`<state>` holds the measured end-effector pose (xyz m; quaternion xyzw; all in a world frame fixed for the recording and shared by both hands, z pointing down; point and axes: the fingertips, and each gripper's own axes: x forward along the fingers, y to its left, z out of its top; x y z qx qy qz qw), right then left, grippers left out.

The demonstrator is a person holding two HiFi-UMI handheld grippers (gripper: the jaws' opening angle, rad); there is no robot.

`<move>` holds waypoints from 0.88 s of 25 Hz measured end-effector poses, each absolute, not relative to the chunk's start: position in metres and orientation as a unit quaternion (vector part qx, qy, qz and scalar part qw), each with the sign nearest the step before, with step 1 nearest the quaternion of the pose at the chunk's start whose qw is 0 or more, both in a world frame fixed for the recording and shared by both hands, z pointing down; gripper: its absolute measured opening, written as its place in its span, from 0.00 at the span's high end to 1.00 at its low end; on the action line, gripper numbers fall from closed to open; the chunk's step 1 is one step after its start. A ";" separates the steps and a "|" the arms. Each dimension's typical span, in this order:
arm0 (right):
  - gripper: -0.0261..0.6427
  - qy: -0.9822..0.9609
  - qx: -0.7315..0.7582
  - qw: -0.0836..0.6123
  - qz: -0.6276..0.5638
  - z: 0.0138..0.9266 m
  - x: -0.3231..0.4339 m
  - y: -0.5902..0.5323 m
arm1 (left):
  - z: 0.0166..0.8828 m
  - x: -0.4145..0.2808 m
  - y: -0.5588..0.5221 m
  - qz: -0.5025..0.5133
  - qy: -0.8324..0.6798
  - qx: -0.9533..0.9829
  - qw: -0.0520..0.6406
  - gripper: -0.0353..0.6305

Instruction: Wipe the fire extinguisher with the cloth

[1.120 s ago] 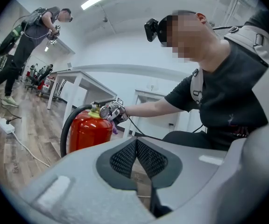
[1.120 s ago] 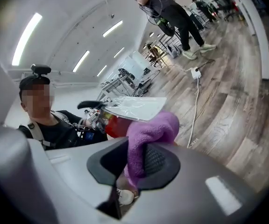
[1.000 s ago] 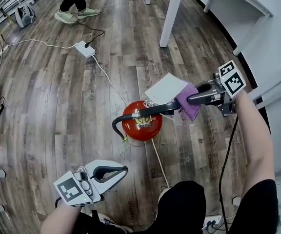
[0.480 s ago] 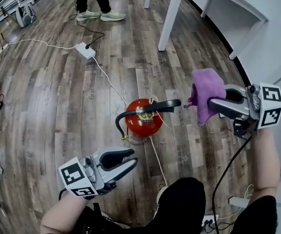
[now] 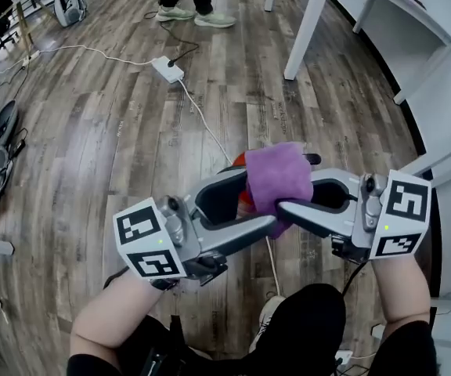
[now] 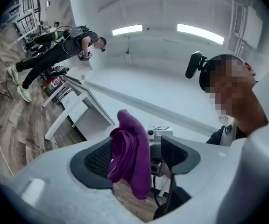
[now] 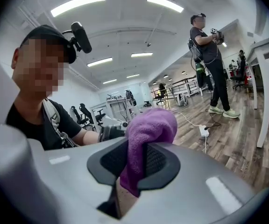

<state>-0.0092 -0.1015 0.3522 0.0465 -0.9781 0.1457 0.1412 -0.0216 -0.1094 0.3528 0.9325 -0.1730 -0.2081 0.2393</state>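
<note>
Hanging between both tools, the cloth (image 5: pixel 279 175)! The right gripper (image 7: pixel 134 158) pinches it firmly; the left gripper (image 6: pixel 139 160) has just thrown its jaws wide, and the cloth dangles between them unpressed. The extinguisher (image 5: pixel 239 161) stands on the floor (image 5: pixel 131 116) below, mostly hidden behind the cloth. The risk: if the right lets go before the left bites, the cloth drops. A catch on one loose fold could slip too.
</note>
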 end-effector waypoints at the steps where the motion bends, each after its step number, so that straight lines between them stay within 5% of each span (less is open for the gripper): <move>1: 0.87 -0.978 0.048 0.145 0.140 0.356 -0.013 -0.100 | 0.350 -0.019 -0.111 -0.208 -0.166 0.933 0.241 0.45; 5: 0.86 -0.979 0.048 0.152 0.126 0.366 -0.022 -0.095 | 0.353 -0.017 -0.112 -0.205 -0.137 0.933 0.264 0.48; 8: 0.86 -0.980 0.046 0.141 0.133 0.368 -0.025 -0.091 | 0.354 -0.021 -0.110 -0.208 -0.106 0.930 0.284 0.80; 15: 0.82 -0.979 0.142 0.119 0.085 0.359 -0.011 -0.083 | 0.337 -0.066 -0.132 -0.158 -0.136 0.958 0.198 0.83; 22: 0.96 -0.986 0.094 0.081 0.108 0.379 -0.029 -0.030 | 0.364 -0.078 -0.184 0.113 -0.108 0.984 0.087 0.82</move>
